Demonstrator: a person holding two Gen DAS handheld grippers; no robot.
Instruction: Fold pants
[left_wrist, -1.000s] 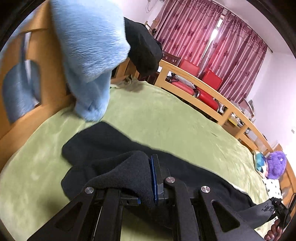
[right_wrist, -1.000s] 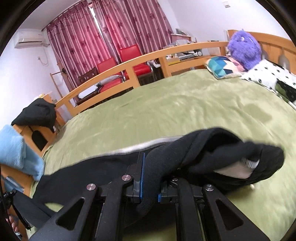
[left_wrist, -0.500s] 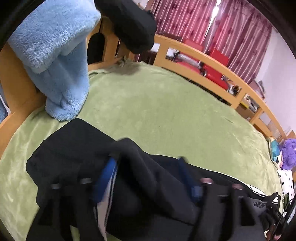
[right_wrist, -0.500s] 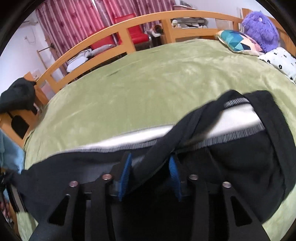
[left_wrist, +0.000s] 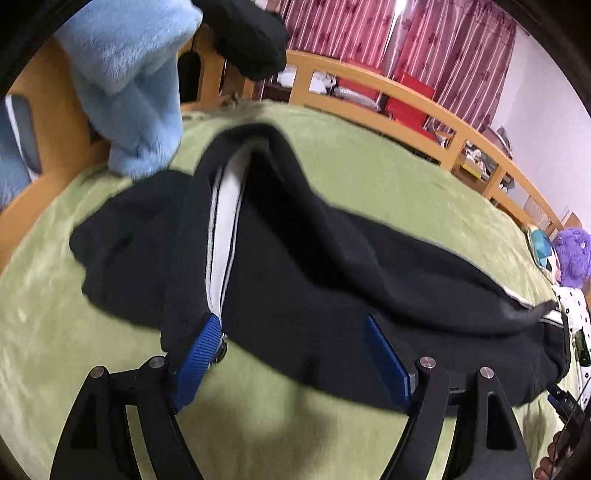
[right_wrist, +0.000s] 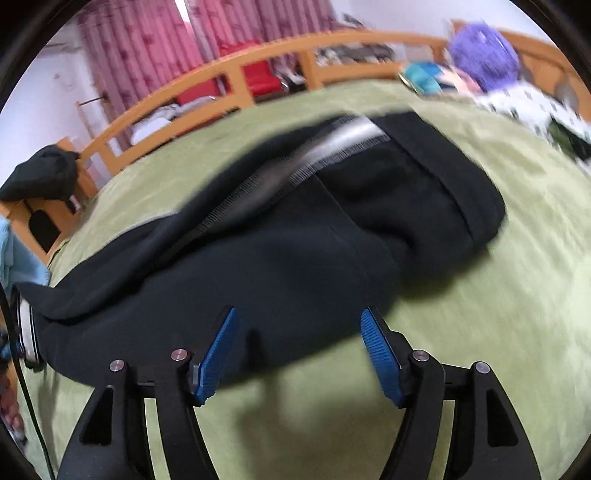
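Note:
Black pants (left_wrist: 317, 280) with a white side stripe (left_wrist: 223, 225) lie folded lengthwise on the green blanket (left_wrist: 369, 166). My left gripper (left_wrist: 291, 354) is open and empty just in front of the pants' near edge. In the right wrist view the same pants (right_wrist: 280, 258) lie across the bed, stripe (right_wrist: 343, 136) on the far side. My right gripper (right_wrist: 299, 354) is open and empty at their near edge. The right wrist view is blurred.
A light blue fleece (left_wrist: 129, 81) and a black garment (left_wrist: 251, 33) hang on the wooden bed frame. A wooden rail (left_wrist: 443, 118) runs along the far side with red chairs (left_wrist: 410, 99) behind. A purple plush toy (right_wrist: 484, 55) and pillows (right_wrist: 528, 107) lie at the head end.
Both grippers held pants fabric a second ago. Both have opened, let the fabric drop onto the bed and drawn back a little.

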